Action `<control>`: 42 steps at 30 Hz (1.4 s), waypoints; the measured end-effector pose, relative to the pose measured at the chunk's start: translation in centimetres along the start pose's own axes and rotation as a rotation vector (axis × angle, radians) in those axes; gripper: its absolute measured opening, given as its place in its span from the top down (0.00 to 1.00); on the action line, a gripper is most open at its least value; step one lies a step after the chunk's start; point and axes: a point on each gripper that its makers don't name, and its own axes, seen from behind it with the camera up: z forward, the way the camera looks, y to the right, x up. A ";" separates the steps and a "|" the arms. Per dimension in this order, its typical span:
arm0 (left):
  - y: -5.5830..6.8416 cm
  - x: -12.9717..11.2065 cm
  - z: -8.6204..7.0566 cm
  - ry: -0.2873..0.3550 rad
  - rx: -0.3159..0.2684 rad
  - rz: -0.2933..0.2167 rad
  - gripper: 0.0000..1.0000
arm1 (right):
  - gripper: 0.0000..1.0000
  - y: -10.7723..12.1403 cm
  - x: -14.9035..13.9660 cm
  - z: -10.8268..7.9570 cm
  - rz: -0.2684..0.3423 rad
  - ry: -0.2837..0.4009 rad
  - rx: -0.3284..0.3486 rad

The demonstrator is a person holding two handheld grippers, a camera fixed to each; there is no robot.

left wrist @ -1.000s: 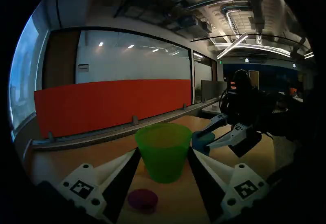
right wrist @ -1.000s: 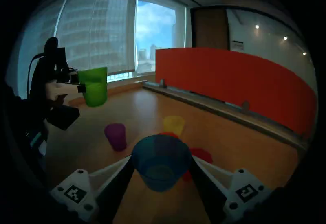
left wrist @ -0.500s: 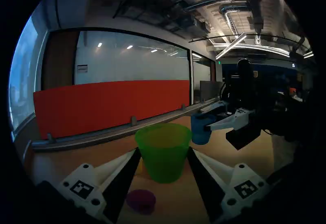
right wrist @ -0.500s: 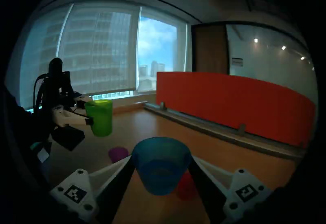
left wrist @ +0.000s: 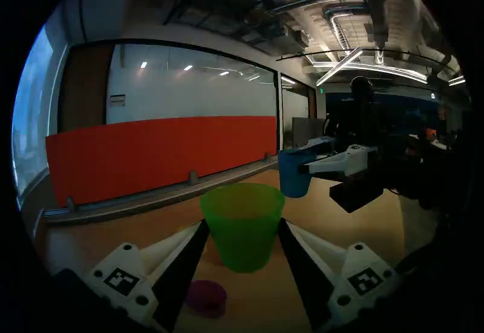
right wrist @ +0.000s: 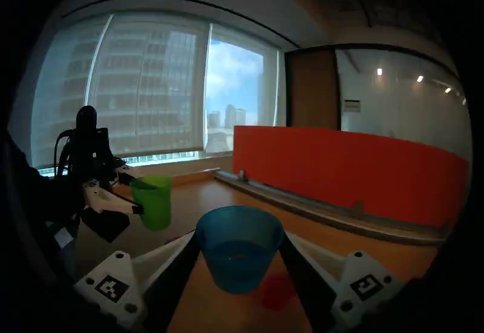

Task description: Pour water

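Left gripper view: the left gripper (left wrist: 242, 225) is clamped on an upright green cup (left wrist: 242, 233), one finger pressing each side of its wall, above a wooden table (left wrist: 339, 218). A purple cup (left wrist: 206, 297) stands on the table below and to the left of the green cup. Farther off and to the right, the blue cup (left wrist: 294, 172) is held upright in the air, apart from the green cup and higher in the picture than its rim. An orange-red partition (left wrist: 157, 151) runs along the far edge of the table. Right gripper view: the right gripper (right wrist: 239, 245) is closed on the blue cup, both fingers against its sides; the cup is upright and what looks like water lies in its lower part. A red cup (right wrist: 277, 290) shows on the table just beyond it. To the left, the green cup appears upright between the other gripper's fingers, in front of a large window (right wrist: 151, 91).
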 end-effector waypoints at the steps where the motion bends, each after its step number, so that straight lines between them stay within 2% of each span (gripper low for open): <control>1: 0.0 0.1 0.0 0.002 -0.001 0.000 0.17 | 0.09 -0.1 0.2 0.0 -0.002 0.003 0.001; 12: 0.0 0.1 0.1 0.009 -0.010 0.005 0.17 | 0.09 -0.4 1.3 0.1 -0.012 0.018 0.011; 29: 0.0 0.7 0.2 0.045 -0.013 0.010 0.18 | 0.09 -1.4 3.3 0.5 -0.068 0.027 0.030; 42: 0.1 0.3 0.2 0.048 -0.032 -0.009 0.18 | 0.09 -2.3 4.8 1.2 -0.110 0.032 0.050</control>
